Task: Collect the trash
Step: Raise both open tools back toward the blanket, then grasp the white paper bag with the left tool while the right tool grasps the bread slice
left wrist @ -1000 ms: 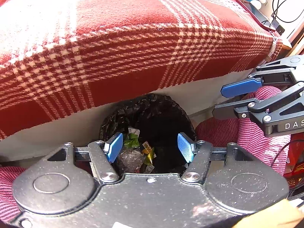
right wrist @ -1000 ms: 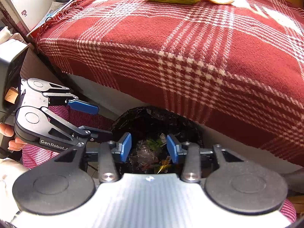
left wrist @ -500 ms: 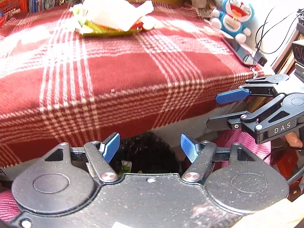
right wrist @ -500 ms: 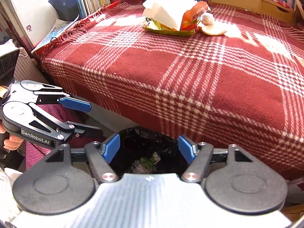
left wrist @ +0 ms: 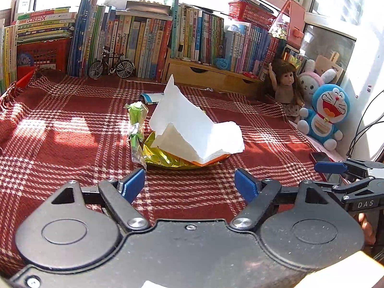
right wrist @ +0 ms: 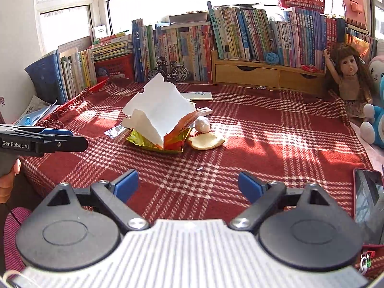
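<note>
Trash sits in a small heap near the middle of the red plaid blanket [left wrist: 72, 144] on the bed. Going left to right, we see a crumpled green wrapper [left wrist: 136, 129], then a torn white paper [left wrist: 189, 129] standing tented over a gold and orange snack bag [left wrist: 172, 158], then, in the right wrist view, a pale wadded ball [right wrist: 202, 124] touching a curl of yellow peel [right wrist: 207, 141]. We hold the left gripper [left wrist: 189, 183] and the right gripper [right wrist: 188, 184] short of the heap, both spread with nothing between the pads; their jaws have just been opening. A second ago both views looked down into a black-lined bin beside the bed; now the bin is out of view and we face the heap and the row of books [left wrist: 148, 38].
</note>
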Motion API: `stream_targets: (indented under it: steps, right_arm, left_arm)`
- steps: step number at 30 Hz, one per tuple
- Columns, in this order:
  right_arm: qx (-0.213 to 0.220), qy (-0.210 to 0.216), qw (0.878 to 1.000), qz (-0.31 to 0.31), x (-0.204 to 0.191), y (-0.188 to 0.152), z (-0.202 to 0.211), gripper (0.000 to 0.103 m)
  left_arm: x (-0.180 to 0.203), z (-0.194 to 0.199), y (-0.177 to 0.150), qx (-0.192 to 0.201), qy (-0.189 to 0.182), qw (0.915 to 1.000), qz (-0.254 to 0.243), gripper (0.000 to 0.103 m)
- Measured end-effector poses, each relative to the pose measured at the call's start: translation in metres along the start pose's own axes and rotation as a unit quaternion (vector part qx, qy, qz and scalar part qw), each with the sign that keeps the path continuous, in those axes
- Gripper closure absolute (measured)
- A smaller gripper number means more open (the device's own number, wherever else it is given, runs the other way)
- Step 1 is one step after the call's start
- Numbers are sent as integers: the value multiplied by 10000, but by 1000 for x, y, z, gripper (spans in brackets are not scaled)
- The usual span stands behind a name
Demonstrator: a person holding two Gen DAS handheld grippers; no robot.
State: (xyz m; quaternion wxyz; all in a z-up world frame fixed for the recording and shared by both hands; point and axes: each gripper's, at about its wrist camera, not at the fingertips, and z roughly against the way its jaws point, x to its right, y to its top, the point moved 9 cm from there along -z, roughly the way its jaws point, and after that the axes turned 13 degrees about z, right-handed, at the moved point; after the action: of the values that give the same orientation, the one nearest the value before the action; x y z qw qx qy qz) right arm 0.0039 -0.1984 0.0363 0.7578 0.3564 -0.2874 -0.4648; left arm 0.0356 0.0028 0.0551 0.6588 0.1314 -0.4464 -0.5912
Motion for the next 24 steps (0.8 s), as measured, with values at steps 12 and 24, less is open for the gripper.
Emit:
stream_targets:
  steps: [12,24]
  right_arm:
    - [-548,-351,9975,288,22,-5,-80,8]
    - [-908,-140,9922,844,27,9,-146,8]
  left_arm:
    - [-35,-126,30,-419,-123,9838,1739,38]
    - [-21,-160,39,-224,-150,9829,1823,44]
